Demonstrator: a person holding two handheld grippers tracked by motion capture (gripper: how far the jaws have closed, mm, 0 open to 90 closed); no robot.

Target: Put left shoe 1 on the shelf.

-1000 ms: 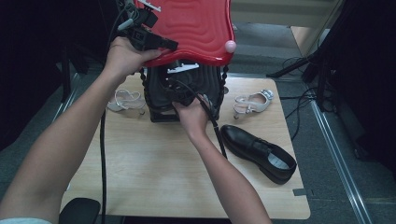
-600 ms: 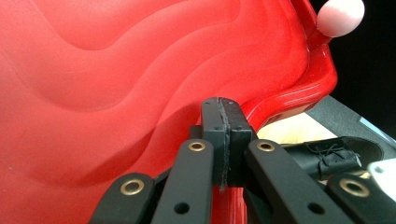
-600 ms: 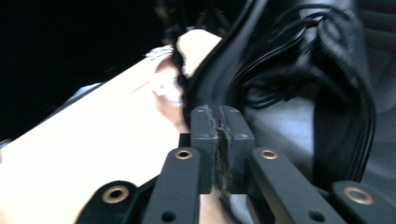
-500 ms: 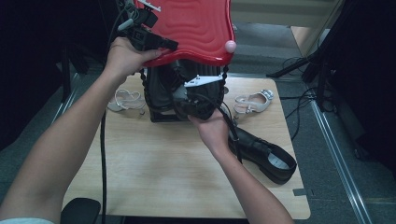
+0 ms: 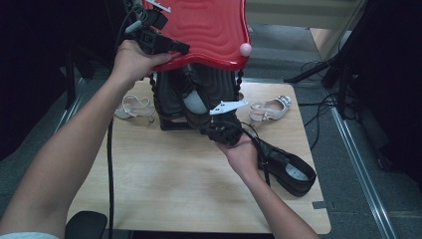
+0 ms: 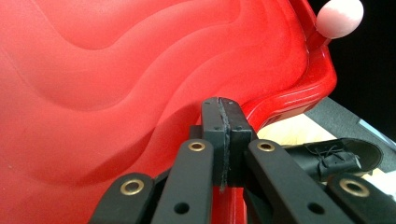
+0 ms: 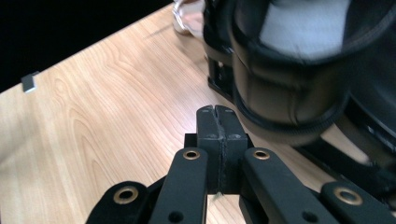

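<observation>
**Lid held up, right jaws empty over the table**

Left gripper (image 5: 171,47) sits at 11 o'clock in the high view, its jaws pressed flat together on the edge of the red lid (image 5: 209,30). In the left gripper view the same jaws (image 6: 223,116) meet with no gap, the lid's rim running just behind and under them, so they appear to pinch that rim, though the contact itself is hidden. The lid (image 6: 116,84) is tilted up, with a pale pink knob (image 6: 339,16) at its far corner, at 1 o'clock in that view.

Right gripper (image 5: 224,130) hovers near the centre of the table (image 5: 164,184), just at 6 o'clock of the black rack (image 5: 174,107) under the lid. Its jaws have just been closing and now meet with nothing between them (image 7: 217,126). Straight ahead of them, at 1 o'clock in the right gripper view, a black shoe (image 7: 289,84) with a grey lining stands in the rack.

Farther out on the table, a second black shoe (image 5: 288,167) lies at 4 o'clock, partly under the right hand (image 5: 244,157). A pale sandal (image 5: 268,107) lies at 2 o'clock beside the rack, and another (image 5: 134,107) lies at 9 o'clock, beside the rack's other side.
</observation>
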